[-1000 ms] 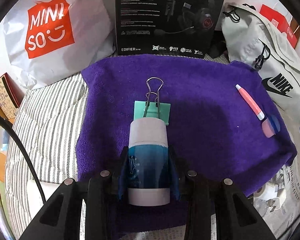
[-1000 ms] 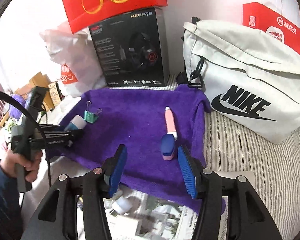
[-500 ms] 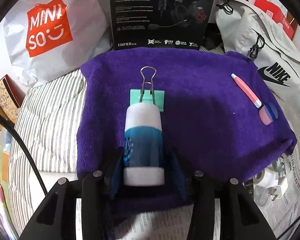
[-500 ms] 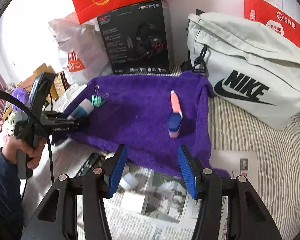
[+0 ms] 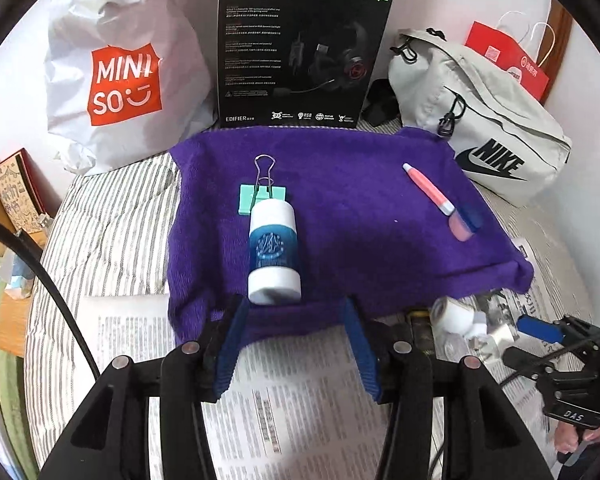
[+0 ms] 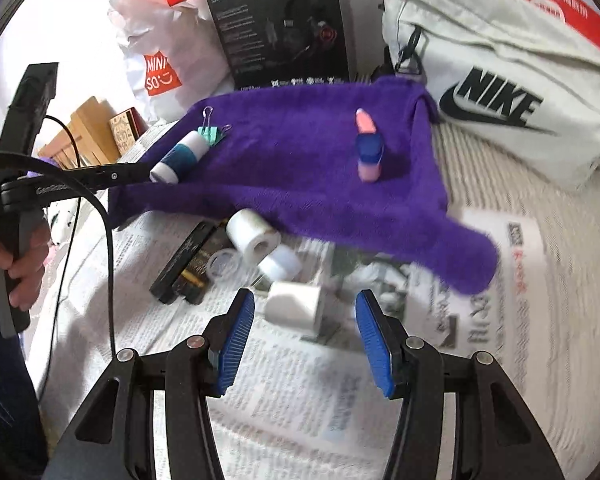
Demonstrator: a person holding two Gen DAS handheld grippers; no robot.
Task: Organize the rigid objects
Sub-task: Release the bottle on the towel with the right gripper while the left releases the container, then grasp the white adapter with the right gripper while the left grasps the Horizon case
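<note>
Blue-and-white bottle (image 5: 274, 251) lying on purple towel (image 5: 340, 216) against mint binder clip (image 5: 261, 197), MINISO bag (image 5: 120, 76) far left, EDIFIER HECATE headset box (image 5: 300, 48), NIKE pouch (image 5: 484, 132) right, left gripper (image 5: 296, 344) jaws opening, nothing between them, right gripper (image 6: 305, 340) spread over white block (image 6: 296, 306)

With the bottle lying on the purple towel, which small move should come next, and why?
Probably lower the right gripper onto the white block on the newspaper and close. Its jaws stand open with the block just ahead, between them. The left gripper is opening and empty, the bottle lies on the towel by the clip.
</note>
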